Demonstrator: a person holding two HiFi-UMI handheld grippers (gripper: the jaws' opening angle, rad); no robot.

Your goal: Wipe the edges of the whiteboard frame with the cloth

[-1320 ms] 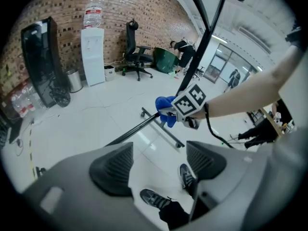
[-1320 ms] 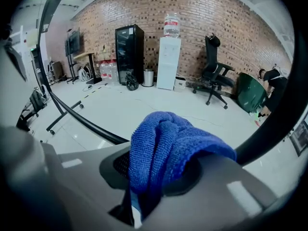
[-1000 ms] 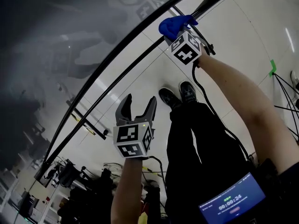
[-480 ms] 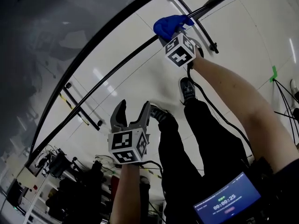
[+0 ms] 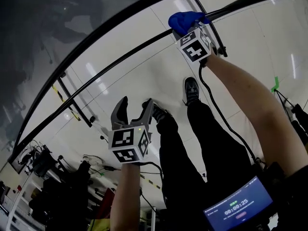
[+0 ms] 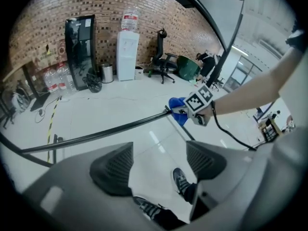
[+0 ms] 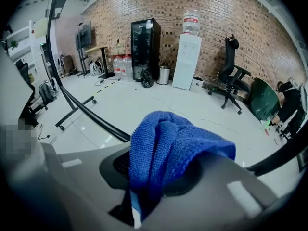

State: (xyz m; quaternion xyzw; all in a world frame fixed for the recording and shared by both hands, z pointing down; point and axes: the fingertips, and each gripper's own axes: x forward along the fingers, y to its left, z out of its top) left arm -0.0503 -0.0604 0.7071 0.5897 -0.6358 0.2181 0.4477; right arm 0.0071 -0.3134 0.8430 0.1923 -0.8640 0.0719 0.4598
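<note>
While the right gripper (image 5: 186,27) has its jaws clamped on the blue cloth (image 7: 171,143), with the wad bulging out past both tips, the step in hand is to press that bulge on the black frame edge (image 6: 116,129) just beyond the jaws. I judge the stroke goes best with the tips tilted onto the rail, steady pressure, and travel along its line, so that cloth and not plastic meets the frame. The left gripper (image 6: 159,159) has its jaws apart with nothing between them; only floor and the person's shoes show beyond. The cloth looks thick and looped, folded over itself. The frame is thin and dark.
</note>
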